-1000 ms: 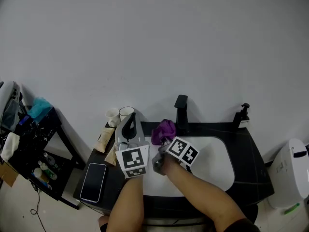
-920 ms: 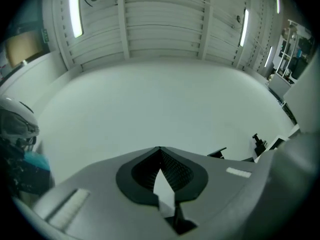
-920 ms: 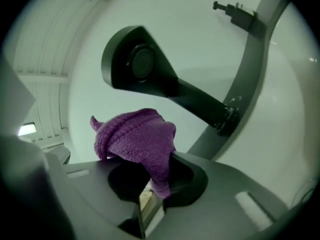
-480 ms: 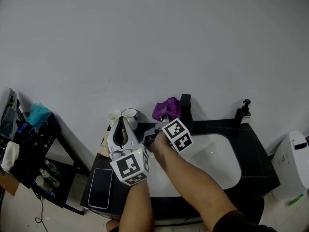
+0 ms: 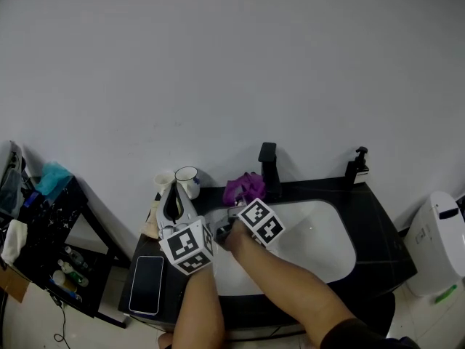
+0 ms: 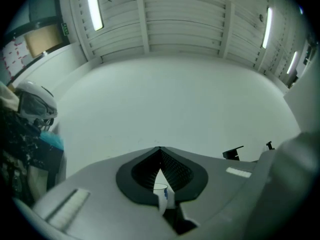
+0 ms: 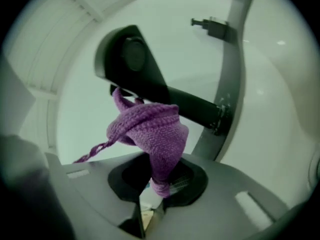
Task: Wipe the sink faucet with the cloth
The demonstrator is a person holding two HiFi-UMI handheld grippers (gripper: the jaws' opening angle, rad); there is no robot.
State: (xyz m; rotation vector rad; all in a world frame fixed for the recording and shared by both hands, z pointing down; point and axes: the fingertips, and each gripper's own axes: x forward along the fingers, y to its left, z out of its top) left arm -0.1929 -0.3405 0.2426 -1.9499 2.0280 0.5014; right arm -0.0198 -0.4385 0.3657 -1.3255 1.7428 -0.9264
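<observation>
Right gripper view: cloth (image 7: 150, 129) pinched in right tongs (image 7: 159, 186) (beside faucet (image 7: 135, 64)).

Left claw (image 5: 173, 187), right claw (image 5: 235, 208): both closed.

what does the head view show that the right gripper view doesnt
Only the head view: the phone, mug and paper cup on the counter's left side. Only the right gripper view: the right gripper with its jaws clamped on the purple cloth, knit weave visible. Both: the cloth, black faucet, soap dispenser and white basin.
</observation>
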